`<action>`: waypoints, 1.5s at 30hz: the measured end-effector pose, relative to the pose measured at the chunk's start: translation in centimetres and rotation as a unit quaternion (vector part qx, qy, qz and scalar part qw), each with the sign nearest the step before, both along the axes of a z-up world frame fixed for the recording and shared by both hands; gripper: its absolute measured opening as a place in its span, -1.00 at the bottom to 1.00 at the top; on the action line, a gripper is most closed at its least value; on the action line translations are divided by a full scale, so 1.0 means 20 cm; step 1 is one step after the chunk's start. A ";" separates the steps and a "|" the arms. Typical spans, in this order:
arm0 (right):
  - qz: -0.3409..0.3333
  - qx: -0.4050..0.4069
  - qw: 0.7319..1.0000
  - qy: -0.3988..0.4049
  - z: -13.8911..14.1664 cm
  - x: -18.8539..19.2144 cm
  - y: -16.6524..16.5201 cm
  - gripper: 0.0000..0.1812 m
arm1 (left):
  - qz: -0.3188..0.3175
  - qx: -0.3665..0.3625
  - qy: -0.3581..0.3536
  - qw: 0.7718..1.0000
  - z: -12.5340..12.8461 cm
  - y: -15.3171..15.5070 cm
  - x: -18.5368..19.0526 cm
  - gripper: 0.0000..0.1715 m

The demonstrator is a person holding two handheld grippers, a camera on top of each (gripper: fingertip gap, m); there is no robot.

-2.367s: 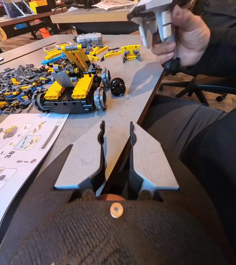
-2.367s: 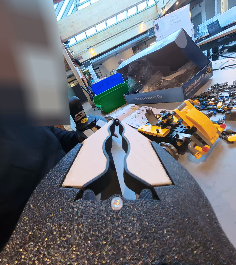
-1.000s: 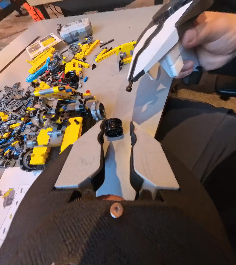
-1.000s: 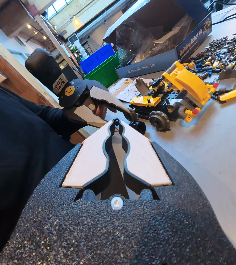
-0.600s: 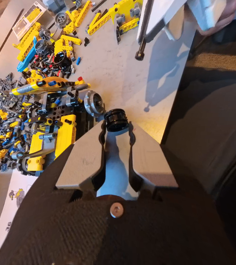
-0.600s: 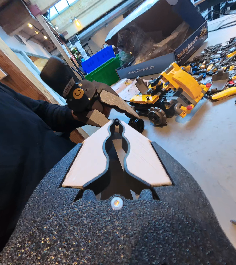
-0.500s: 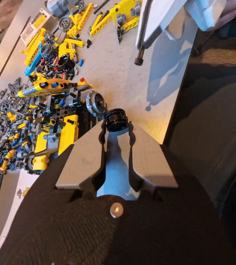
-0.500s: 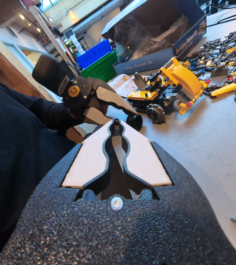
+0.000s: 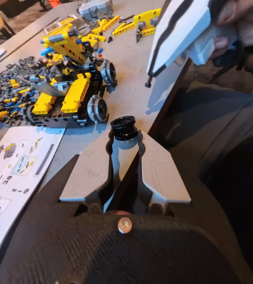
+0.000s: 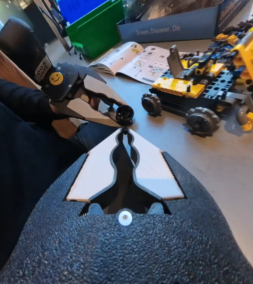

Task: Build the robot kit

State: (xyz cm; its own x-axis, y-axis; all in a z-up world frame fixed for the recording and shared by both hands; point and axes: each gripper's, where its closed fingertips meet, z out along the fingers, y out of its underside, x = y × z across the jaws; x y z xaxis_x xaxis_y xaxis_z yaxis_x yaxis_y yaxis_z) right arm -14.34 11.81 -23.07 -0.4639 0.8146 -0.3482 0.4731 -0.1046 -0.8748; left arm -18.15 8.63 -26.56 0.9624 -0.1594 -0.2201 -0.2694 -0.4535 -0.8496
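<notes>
My left gripper (image 9: pixel 125 135) is shut on a small black wheel hub (image 9: pixel 124 128) and holds it above the table's near edge. It also shows in the right wrist view (image 10: pixel 124 116), between the left gripper's dark fingers (image 10: pixel 101 106). My right gripper (image 10: pixel 124 130) is shut on a thin black pin (image 10: pixel 124 131) at its tips, pointed at the hub just beyond. In the left wrist view the right gripper (image 9: pixel 149 78) hangs at upper right with the pin (image 9: pixel 148 81) sticking down. A yellow and black brick vehicle (image 9: pixel 70 95) with grey wheels stands left of the hub.
An open instruction booklet (image 9: pixel 15 162) lies at the near left. Loose grey, yellow and blue pieces (image 9: pixel 2 92) cover the left and far table (image 9: pixel 132 61). A dark cardboard box (image 10: pixel 176 26) and green and blue bins (image 10: pixel 95 35) stand beyond. A person's dark-clothed legs (image 9: pixel 214 138) are at the table edge. About 7 cm separates my left fingertips from my right.
My left gripper closed on the black wheel hub and lifted it off the table, tilting up. My right gripper, still holding the pin, came closer to the hub.
</notes>
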 end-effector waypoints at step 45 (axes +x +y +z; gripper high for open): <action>0.103 0.238 0.964 -0.061 -0.05 -0.22 -0.25 -0.95 | -0.054 0.015 0.040 0.998 0.00 -0.06 -0.04 -0.63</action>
